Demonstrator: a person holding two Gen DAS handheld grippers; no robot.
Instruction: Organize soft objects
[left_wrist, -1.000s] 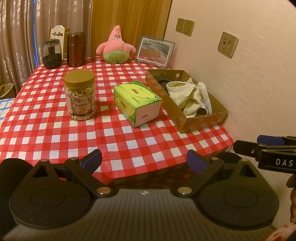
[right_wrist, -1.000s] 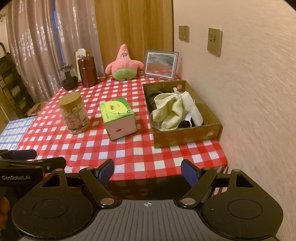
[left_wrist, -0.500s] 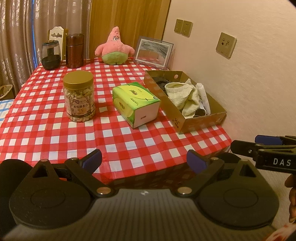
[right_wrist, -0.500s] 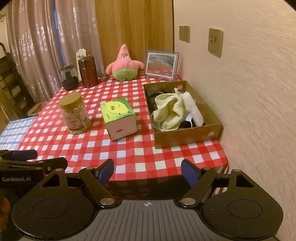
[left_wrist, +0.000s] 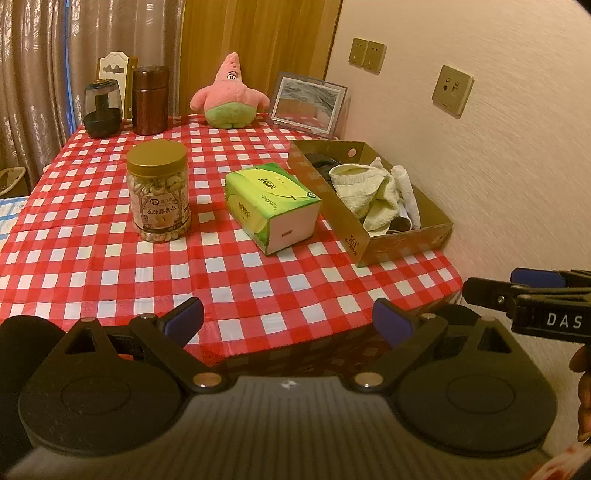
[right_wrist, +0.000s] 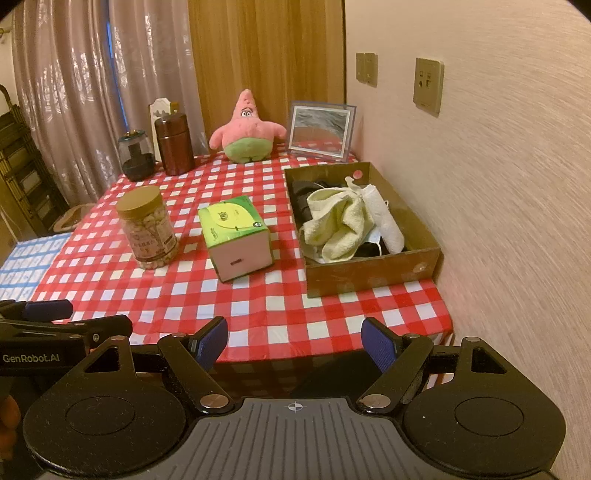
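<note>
At the far edge of the worktop (right_wrist: 258, 310), against the wooden panel, the pink star plush (right_wrist: 246, 129) sits upright between the brown canister (right_wrist: 173, 144) and the picture frame (right_wrist: 320, 130). It is the one soft toy not yet in the cardboard box (right_wrist: 373, 271), which lies along the worktop's right edge by the wall, its long axis running from near edge to far edge, with a yellow towel (right_wrist: 336, 221) and a rolled white cloth (right_wrist: 384, 218) heaped inside.

Both pairs of tongs hang off the near edge, well apart from everything, pointing down across the checked cloth. The left tongs (left_wrist: 287, 323) stand wide open with nothing between the blue pads; the right tongs (right_wrist: 294, 343) are equally spread and empty.

From either hand the plush lies straight ahead across the full depth of the worktop, a little left of the box. The nut jar (left_wrist: 158, 192) and the green tissue pack (left_wrist: 271, 206) stand in the middle, on the left hand's line. My judgement: the right hand is nearer the box and has the clearer lane, between the tissue pack and the box wall. The plush's long axis is vertical, so a grip across its body from the front looks the likely approach.
</note>
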